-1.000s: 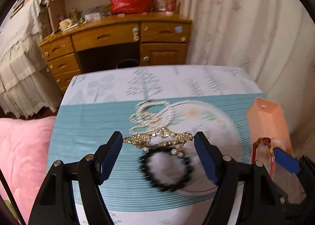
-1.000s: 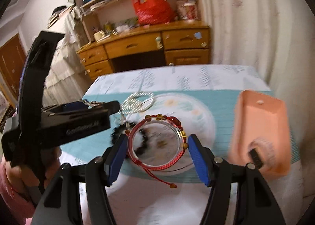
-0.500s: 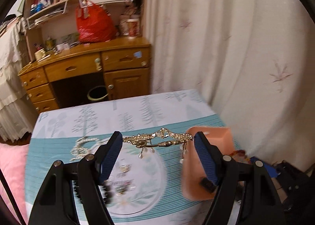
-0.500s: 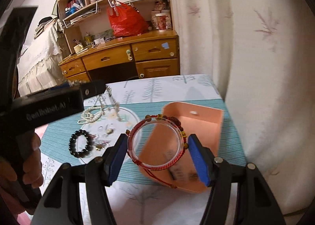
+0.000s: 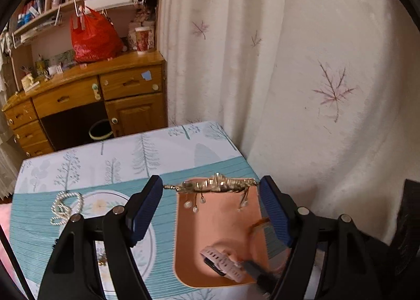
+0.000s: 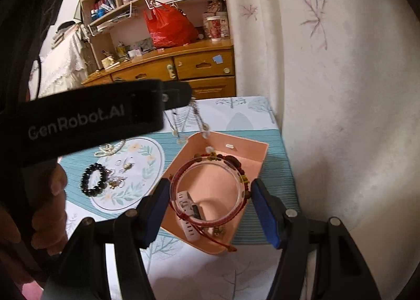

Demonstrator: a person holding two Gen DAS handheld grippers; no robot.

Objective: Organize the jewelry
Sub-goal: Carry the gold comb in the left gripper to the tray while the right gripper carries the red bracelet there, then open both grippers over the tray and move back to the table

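- A black bead bracelet (image 6: 94,179) lay on the round floral mat (image 6: 141,181), with a pearl strand (image 5: 64,206) at the mat's far-left edge.
- The left gripper (image 5: 210,204) hung over the peach tray (image 5: 218,223); its jaws were opening, with a gold pearl-drop ornament (image 5: 215,185) spanning the gap between the 2 blue pads (image 5: 145,208). Whether the pads still pressed its ends could not be told.
- In the tray lay a pale watch strap (image 5: 223,263).
- The right gripper (image 6: 208,204) was above the same tray (image 6: 252,153), its 2 pads clamped on a clear bangle wrapped in red cord (image 6: 207,192), its loose cord end hanging below.
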